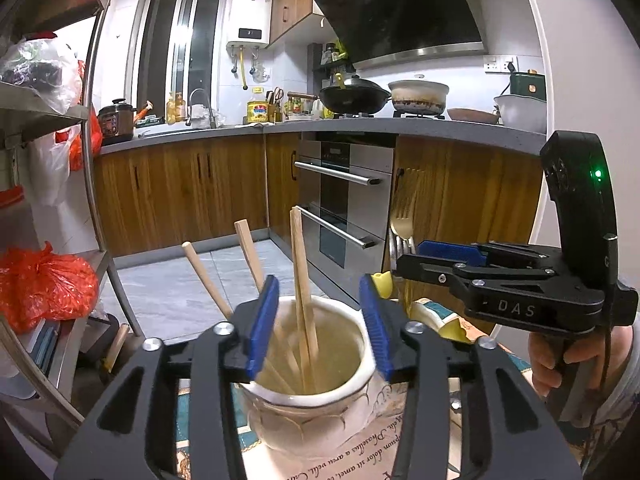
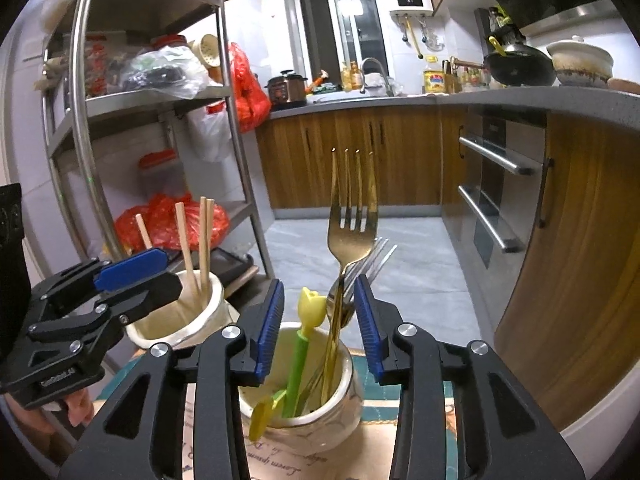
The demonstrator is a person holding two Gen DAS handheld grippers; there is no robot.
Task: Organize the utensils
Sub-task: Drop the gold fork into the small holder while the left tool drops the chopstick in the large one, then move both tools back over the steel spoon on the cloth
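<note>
A cream ceramic cup holds several wooden chopsticks. My left gripper stands open over its rim, the blue pads clear of the sticks on both sides. To the right, a second cup holds a gold fork, silver forks and a green pen with a yellow tulip top. My right gripper is open above that cup; the gold fork's handle rises between the pads, closer to the right one, untouched. Each gripper also shows from the side in the other view: the right gripper and the left gripper.
Both cups stand on a printed tablecloth. A steel shelf rack with red and white bags is at the left. Wooden cabinets and an oven lie beyond the tiled floor. A hand holds the right gripper.
</note>
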